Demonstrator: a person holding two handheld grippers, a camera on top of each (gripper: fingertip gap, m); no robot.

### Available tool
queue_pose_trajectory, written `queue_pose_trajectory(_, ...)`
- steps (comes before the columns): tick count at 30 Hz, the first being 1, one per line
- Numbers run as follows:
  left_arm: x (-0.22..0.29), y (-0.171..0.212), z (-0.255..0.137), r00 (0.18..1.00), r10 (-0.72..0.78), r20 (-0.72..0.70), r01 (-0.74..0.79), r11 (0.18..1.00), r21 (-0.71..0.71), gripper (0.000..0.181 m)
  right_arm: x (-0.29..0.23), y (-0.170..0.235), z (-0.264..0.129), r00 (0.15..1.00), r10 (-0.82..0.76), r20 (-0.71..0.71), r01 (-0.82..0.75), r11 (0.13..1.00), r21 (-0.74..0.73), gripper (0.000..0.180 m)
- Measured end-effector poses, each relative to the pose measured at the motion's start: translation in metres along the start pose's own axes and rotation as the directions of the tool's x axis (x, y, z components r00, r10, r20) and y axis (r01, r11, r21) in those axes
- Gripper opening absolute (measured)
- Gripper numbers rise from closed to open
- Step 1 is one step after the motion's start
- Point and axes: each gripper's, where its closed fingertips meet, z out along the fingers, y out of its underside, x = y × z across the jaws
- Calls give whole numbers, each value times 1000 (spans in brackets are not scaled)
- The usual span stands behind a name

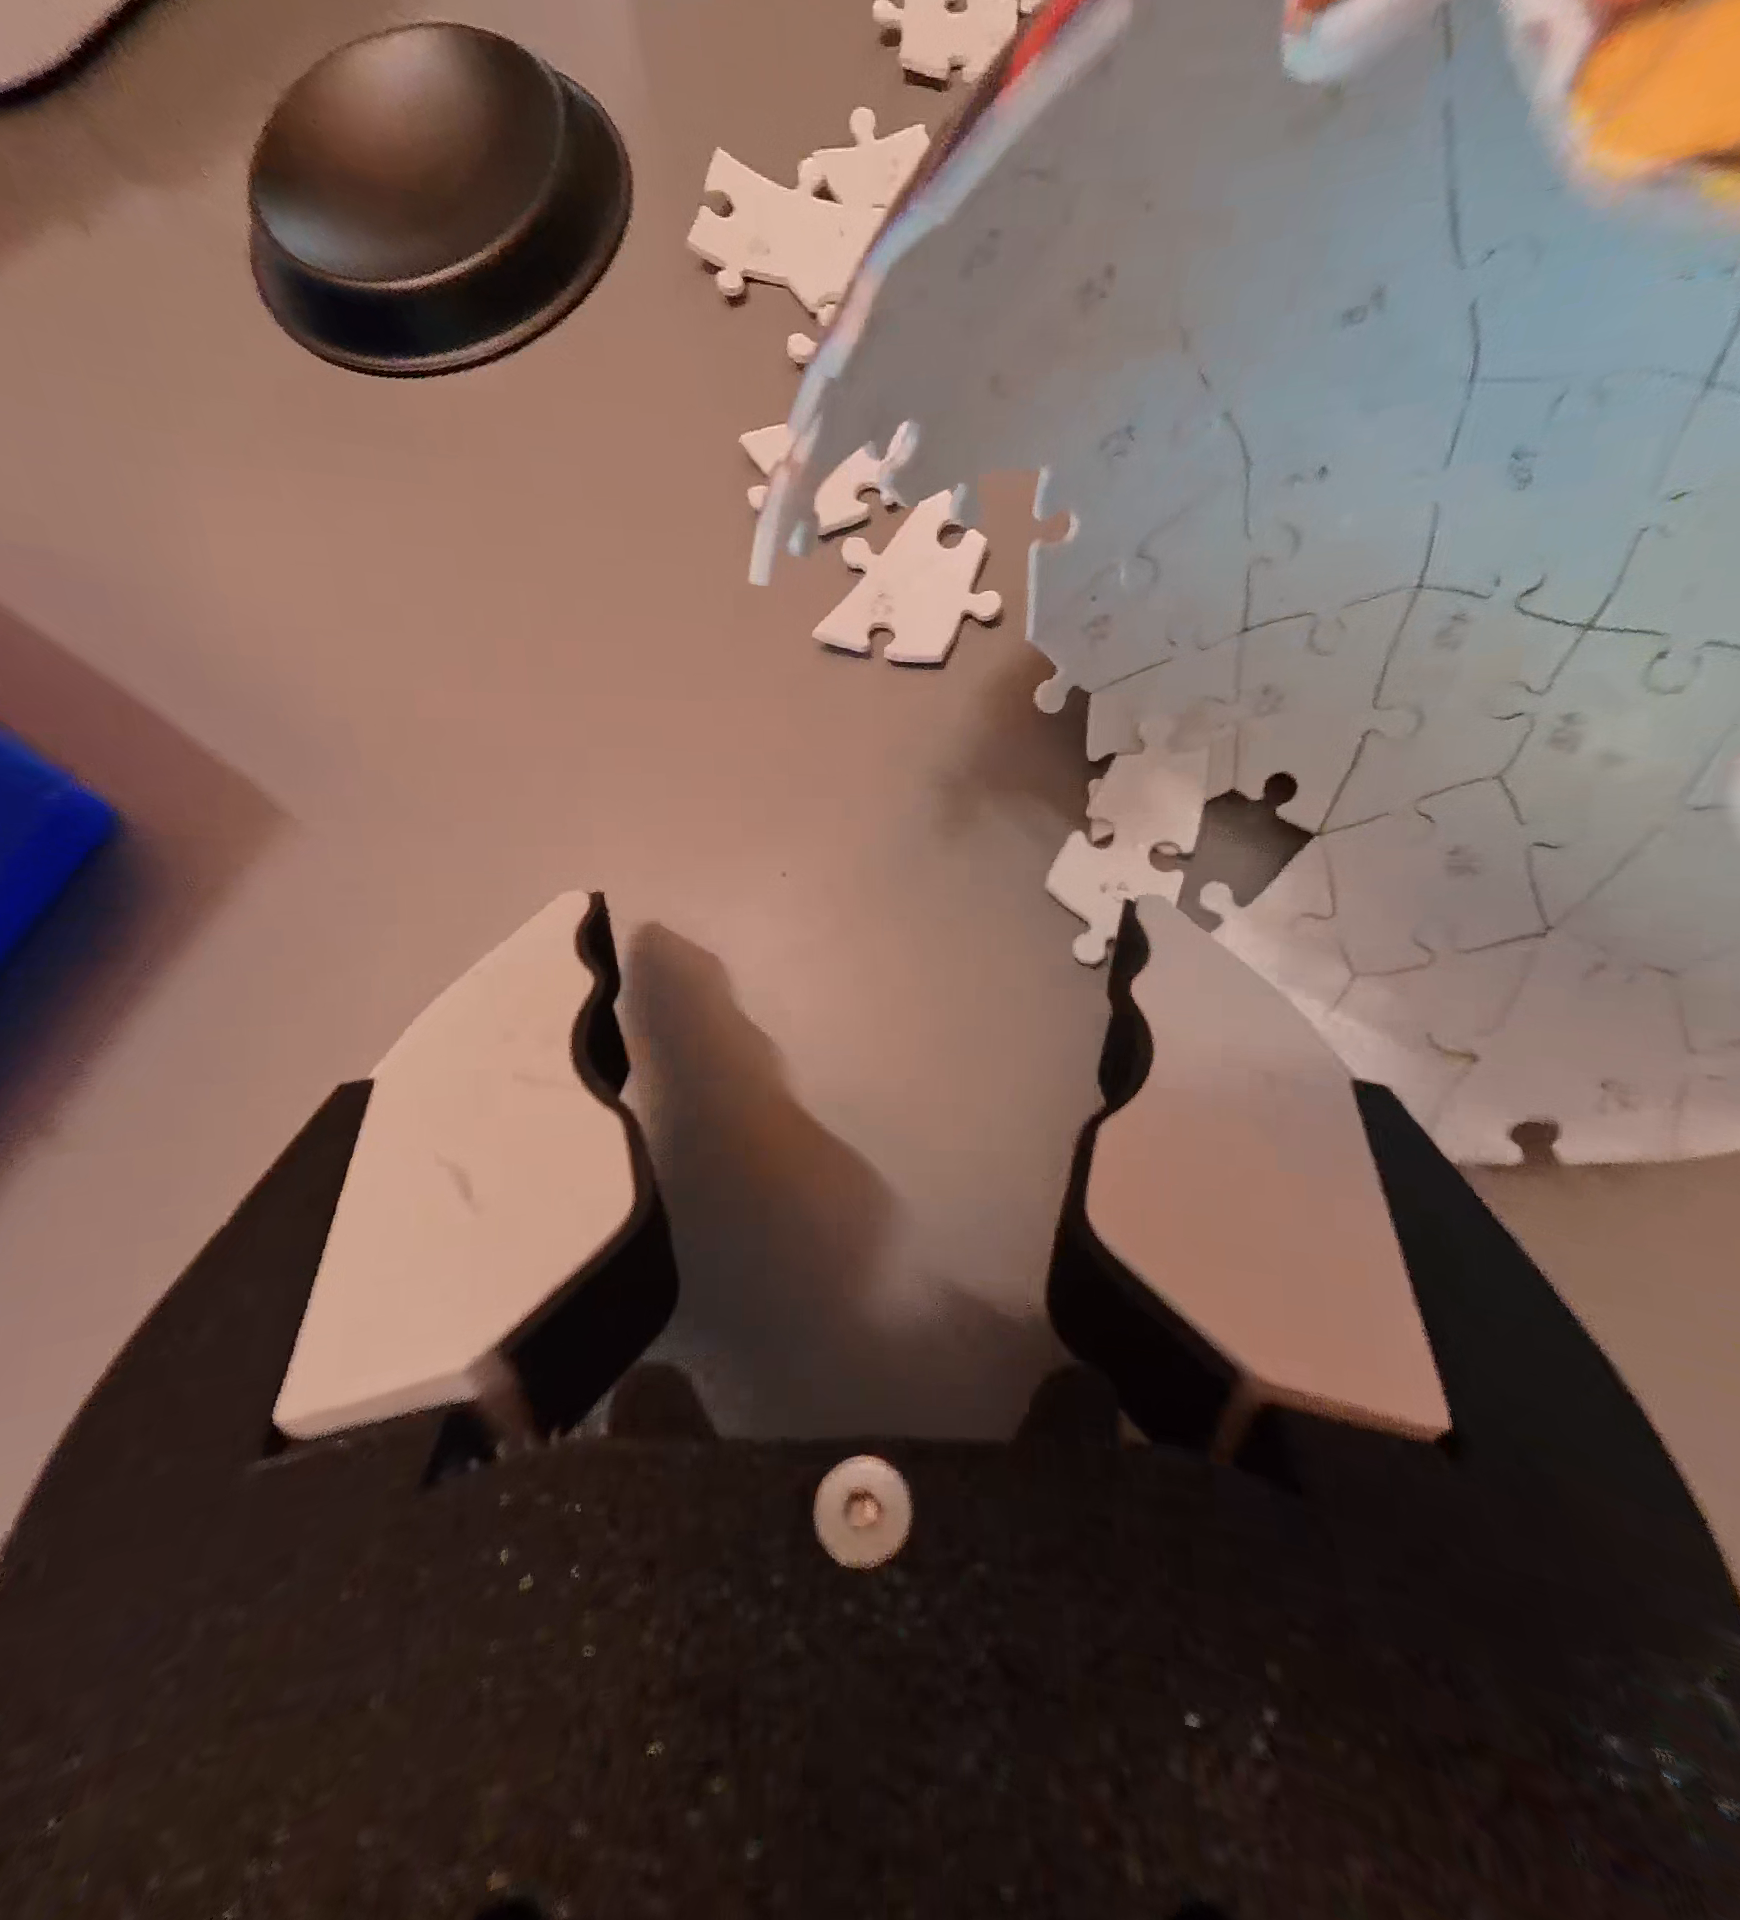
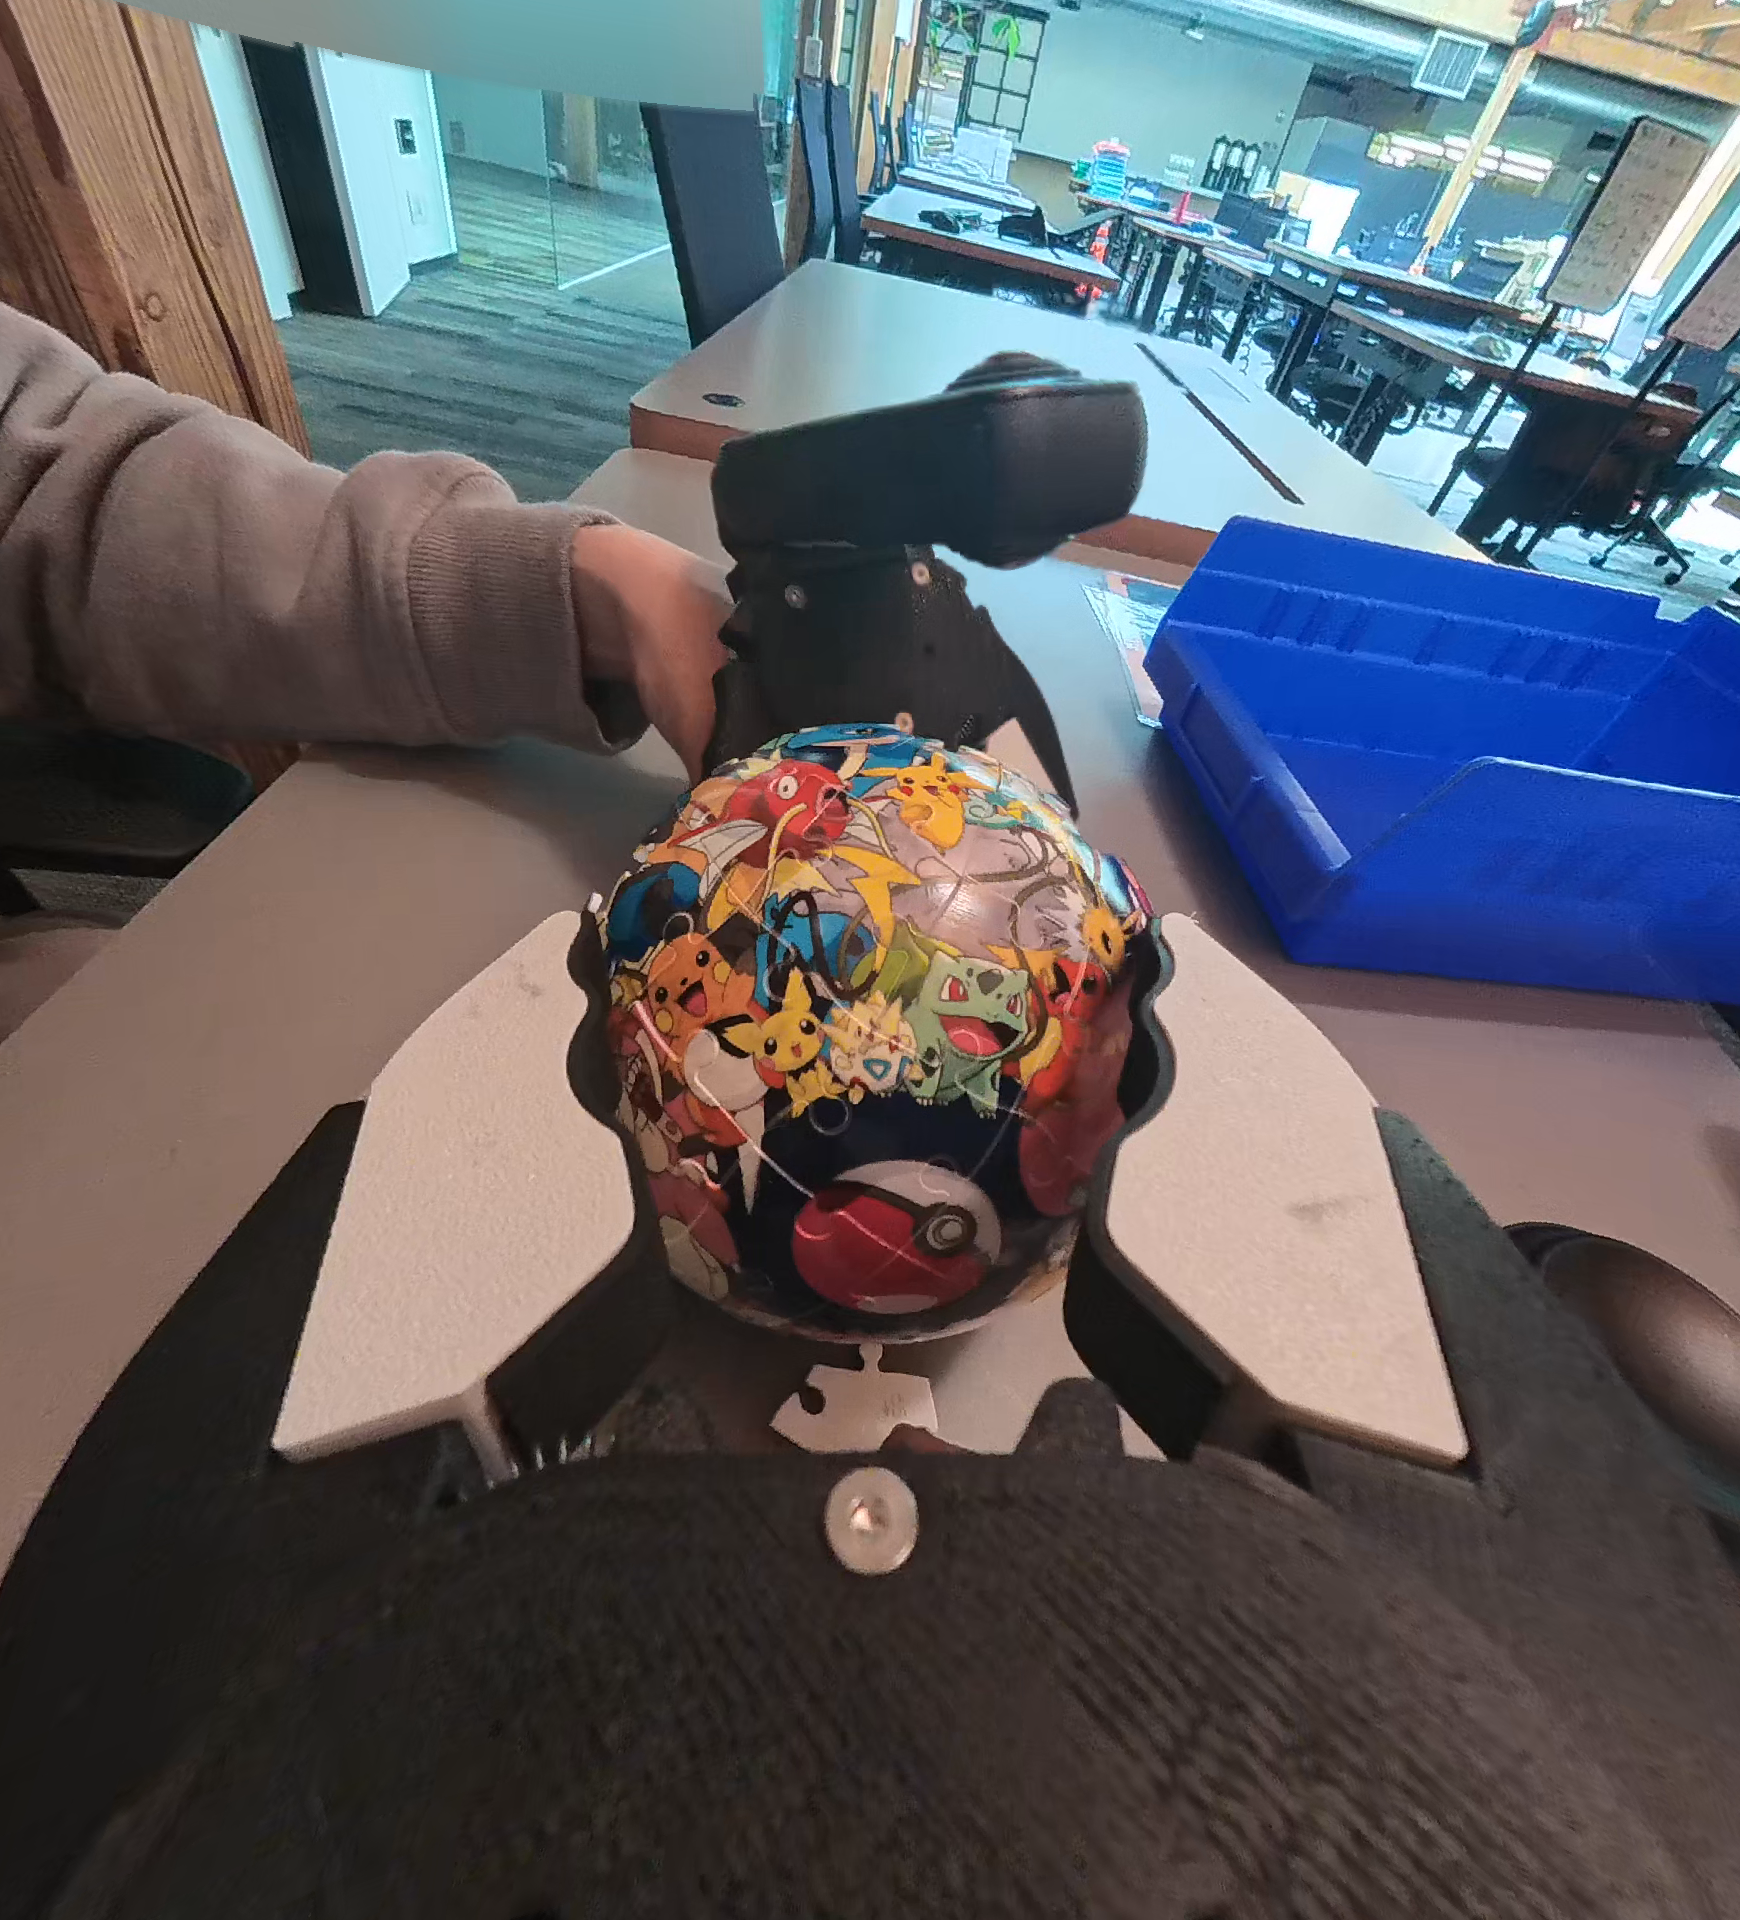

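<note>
On a grey table (image 2: pixel 222 1039) in an open office, one blue bin (image 2: pixel 1520 790) sits at right, the right gripper (image 2: pixel 866 1039) clamps one cartoon-printed puzzle ball (image 2: pixel 866 1039) mid-frame, and the left gripper (image 1: pixel 866 935) gapes empty beside several loose white puzzle pieces (image 1: pixel 913 592).

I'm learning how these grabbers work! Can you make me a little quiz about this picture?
1. True or false: the right gripper has its fingers closed around the puzzle ball.
2. What is between the left gripper's fingers? A) a loose puzzle piece B) nothing C) the black dome
3. What colour is the bin on the table?

Key: 1. True. 2. B: it is open over bare table; loose white puzzle pieces and the black dome lie beyond it. 3. Blue.
</note>
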Motion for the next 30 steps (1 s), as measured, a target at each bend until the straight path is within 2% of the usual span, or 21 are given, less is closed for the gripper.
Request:
queue_pose_trajectory(3, 1, -2, -10, 1000, 9, -30, -7, 999, 51, 70, 0, 0, -1, 1000, -7, 1, 7, 1000, 1, 95)
queue_pose_trajectory(6, 22, -8, -21, 977, 108, -185, -78, 984, 162, 53, 0, 2, -1, 1000, -18, -7, 18, 1000, -1, 95)
queue_pose_trajectory(10, 30, -1, -21, 925, 311, -217, -281, 946, 159, 50, 0, 2, -2, 1000, -22, -5, 22, 1000, -2, 95)
queue_pose_trajectory(16, 27, 0, -14, 893, 285, -348, -251, 958, 140, 35, -3, 0, 2, 999, -48, 2, 48, 999, -11, 95)
queue_pose_trajectory(21, 24, 7, -8, 877, 363, -315, -345, 932, 115, 15, -3, 0, 5, 998, -60, 2, 60, 998, -13, 94)
queue_pose_trajectory(30, 15, 0, -7, 901, 364, -236, -339, 930, 142, 7, -3, -3, 8, 997, -78, -5, 78, 997, -15, 93)
